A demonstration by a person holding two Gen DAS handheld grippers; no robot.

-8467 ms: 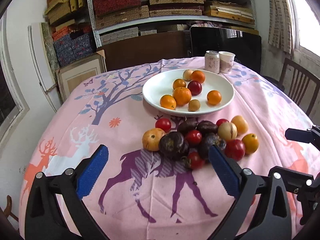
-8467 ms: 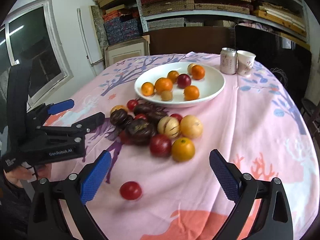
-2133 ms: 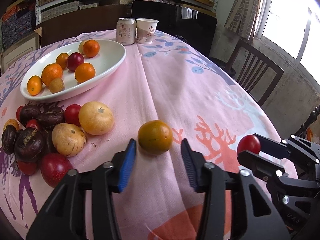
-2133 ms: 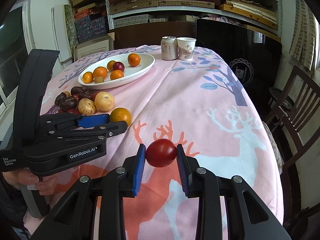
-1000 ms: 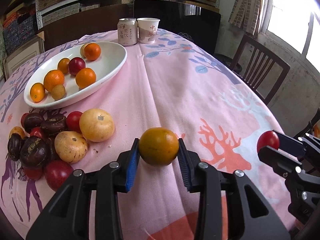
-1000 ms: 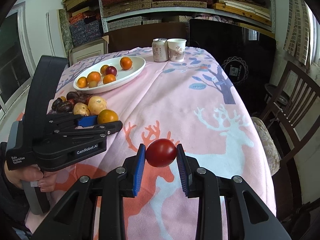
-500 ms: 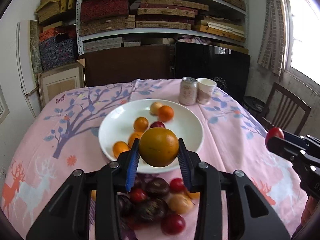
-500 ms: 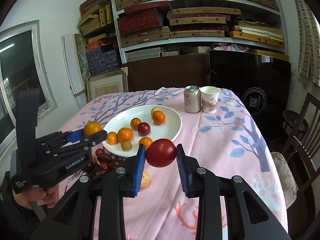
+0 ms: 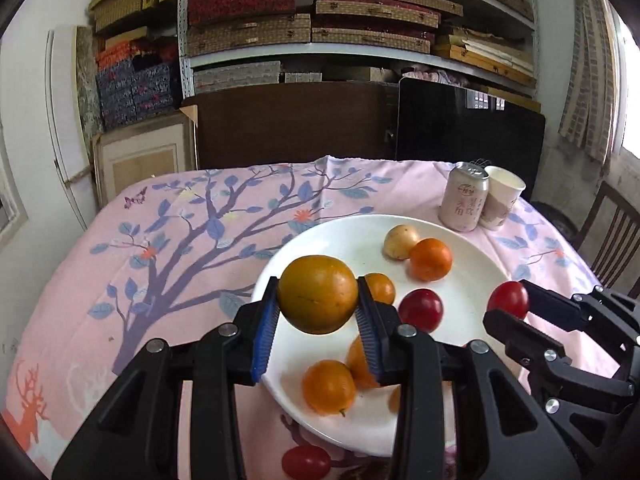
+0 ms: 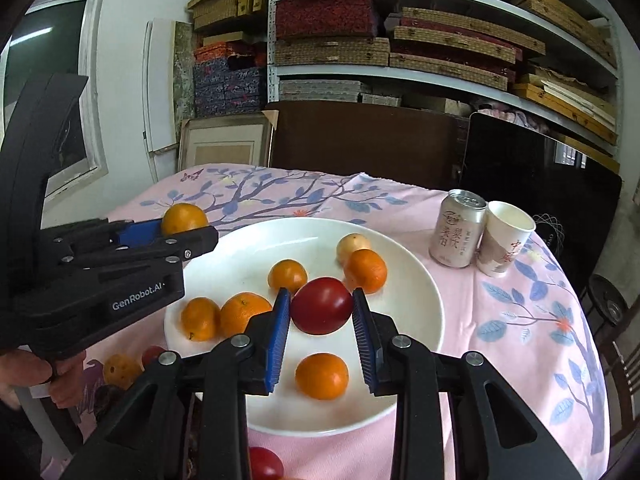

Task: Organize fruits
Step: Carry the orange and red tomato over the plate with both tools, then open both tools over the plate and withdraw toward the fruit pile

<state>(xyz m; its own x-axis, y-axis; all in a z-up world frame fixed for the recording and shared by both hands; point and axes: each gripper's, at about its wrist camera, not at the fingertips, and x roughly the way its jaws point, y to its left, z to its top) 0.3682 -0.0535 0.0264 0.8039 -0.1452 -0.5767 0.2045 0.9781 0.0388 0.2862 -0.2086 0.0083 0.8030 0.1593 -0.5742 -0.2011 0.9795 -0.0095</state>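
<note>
Surroundings first: beyond the right tool stand 1 drink can and 1 paper cup, touching each other on the pink-clothed counter, just past the far right rim of the white plate. Shelves of stacked boxes, 1 dark screen and 1 wooden panel rise behind the counter. Nothing stands between either tool and the plate.

Count on the plate, from the right wrist view: 5 orange fruits, namely 1 ahead of the right tool's far tips, 1 just left of those tips, 2 side by side to its left, and 1 beneath it near the plate's close rim; plus 1 pale yellow fruit touching the farthest orange one. The left wrist view adds 1 dark red fruit resting on the plate just right of the left tool. Off the plate, below the tools, some loose fruits show at the near edge, partly hidden.

Left tool: closed on 1 brownish-orange fruit, pads pressing both sides, held above the plate's left rim. Right tool: closed on 1 red tomato, held above the middle of the plate. A hand grips the left tool's handle.
</note>
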